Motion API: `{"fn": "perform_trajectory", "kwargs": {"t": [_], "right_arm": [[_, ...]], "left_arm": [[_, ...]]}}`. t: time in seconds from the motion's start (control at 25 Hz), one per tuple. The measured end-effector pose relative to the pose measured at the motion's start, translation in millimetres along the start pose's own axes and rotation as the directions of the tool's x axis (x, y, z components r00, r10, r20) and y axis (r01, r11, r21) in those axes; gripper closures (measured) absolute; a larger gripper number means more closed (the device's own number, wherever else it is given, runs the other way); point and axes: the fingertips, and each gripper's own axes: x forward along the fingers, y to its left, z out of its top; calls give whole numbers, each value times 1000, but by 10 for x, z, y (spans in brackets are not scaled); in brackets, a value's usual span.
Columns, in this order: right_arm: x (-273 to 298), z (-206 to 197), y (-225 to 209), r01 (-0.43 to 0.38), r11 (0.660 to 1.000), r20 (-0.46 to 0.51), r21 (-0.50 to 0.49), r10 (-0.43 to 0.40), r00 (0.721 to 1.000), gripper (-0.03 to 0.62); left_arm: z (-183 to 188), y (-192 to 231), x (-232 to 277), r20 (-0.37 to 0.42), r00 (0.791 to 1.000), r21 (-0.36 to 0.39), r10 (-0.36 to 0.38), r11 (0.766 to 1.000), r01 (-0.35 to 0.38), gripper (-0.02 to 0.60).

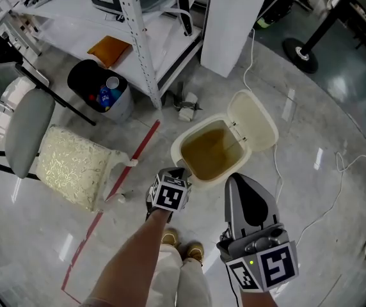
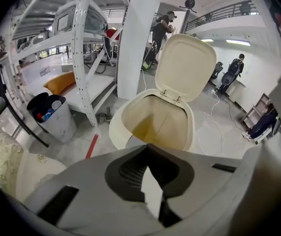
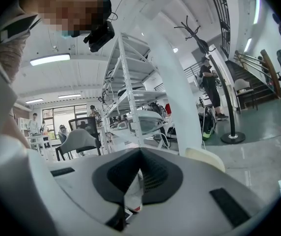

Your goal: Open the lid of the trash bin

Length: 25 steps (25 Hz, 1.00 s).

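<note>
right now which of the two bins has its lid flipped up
The cream bin: its hinged lid is swung back and the inside shows. The grey bin by the shelf rack shows no lid.

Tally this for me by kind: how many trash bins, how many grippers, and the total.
Trash bins: 2, the cream bin, lid up, and the dark bin.
Grippers: 2, the left gripper and the right gripper.
Total: 4.
</note>
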Motion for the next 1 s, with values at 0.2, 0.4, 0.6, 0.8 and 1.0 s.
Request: {"fn": "perform_trajectory", "kwargs": {"t": [0.2, 0.4, 0.6, 0.8, 1.0], "right_arm": [[-43, 102, 30, -4, 1000, 4, -11, 4, 1000, 588], [-177, 267, 63, 0, 1000, -13, -28, -1, 1000, 588], [-421, 696, 180, 10, 1000, 0, -11, -10, 1000, 588], [-642, 1260, 437, -18, 1000, 18, -9, 18, 1000, 588], [-941, 1737, 671, -41, 999, 33, -17, 42, 999, 588]], "left_arm": [[138, -44, -147, 1, 1000, -10, -7, 1000, 7, 586], [294, -86, -606, 4, 1000, -32, -1, 999, 1, 588], [655, -199, -1372, 52, 999, -75, 17, 997, -13, 587], [1207, -413, -2228, 119, 993, -51, -8, 999, 14, 588], [1663, -738, -3069, 201, 979, -15, -29, 999, 32, 588]]}}
